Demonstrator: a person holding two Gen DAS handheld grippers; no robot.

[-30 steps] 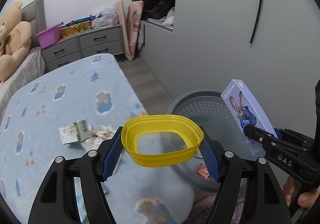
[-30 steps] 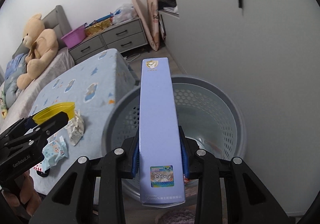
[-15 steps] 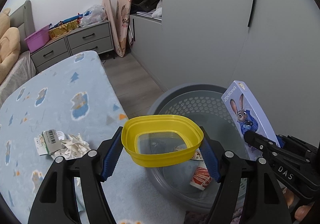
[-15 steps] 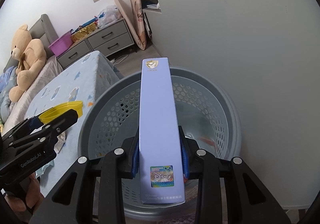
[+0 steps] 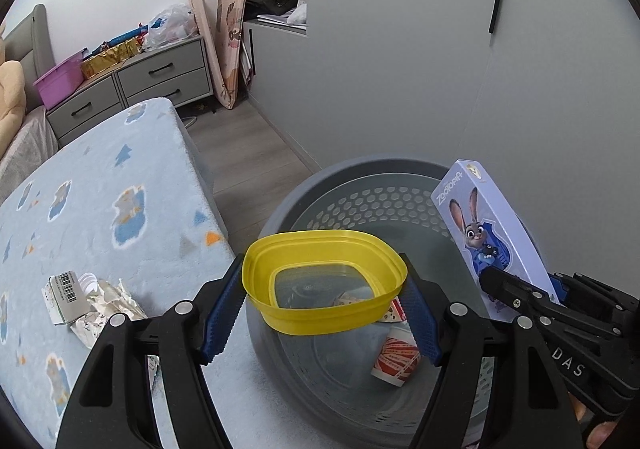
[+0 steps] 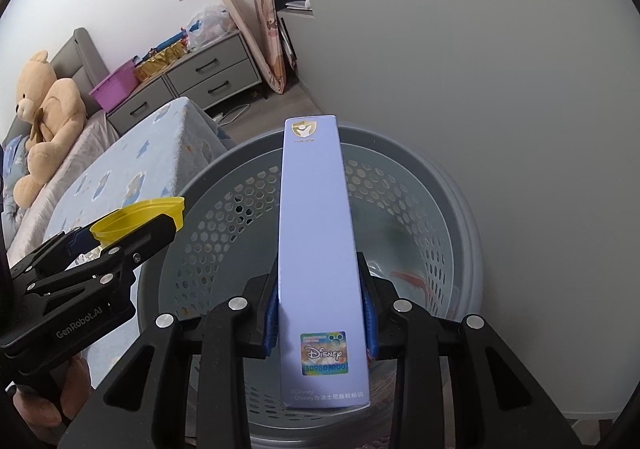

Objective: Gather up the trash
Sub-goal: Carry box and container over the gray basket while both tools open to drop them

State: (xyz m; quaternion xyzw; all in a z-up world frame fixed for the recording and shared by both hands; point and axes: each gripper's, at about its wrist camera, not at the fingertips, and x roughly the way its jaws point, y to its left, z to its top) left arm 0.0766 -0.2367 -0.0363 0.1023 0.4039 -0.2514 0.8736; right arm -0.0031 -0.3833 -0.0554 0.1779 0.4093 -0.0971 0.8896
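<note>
Over the basket [image 5: 320, 185], left tool [image 5: 324, 313] grips yellow tub [image 5: 324, 277], right tool [image 6: 320, 313] grips box [image 6: 316, 229].

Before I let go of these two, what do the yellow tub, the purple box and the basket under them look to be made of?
Yellow tub: thin glossy plastic, probably; its base is see-through. Purple box: smooth printed cardboard, going by the sharp folded edges and the hologram sticker. Basket: matte grey moulded plastic with hexagonal holes in its wall.

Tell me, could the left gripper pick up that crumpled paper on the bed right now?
Probably not: the left gripper already has its fingers clamped on the yellow bowl, and the crumpled paper lies off to its side.
</note>
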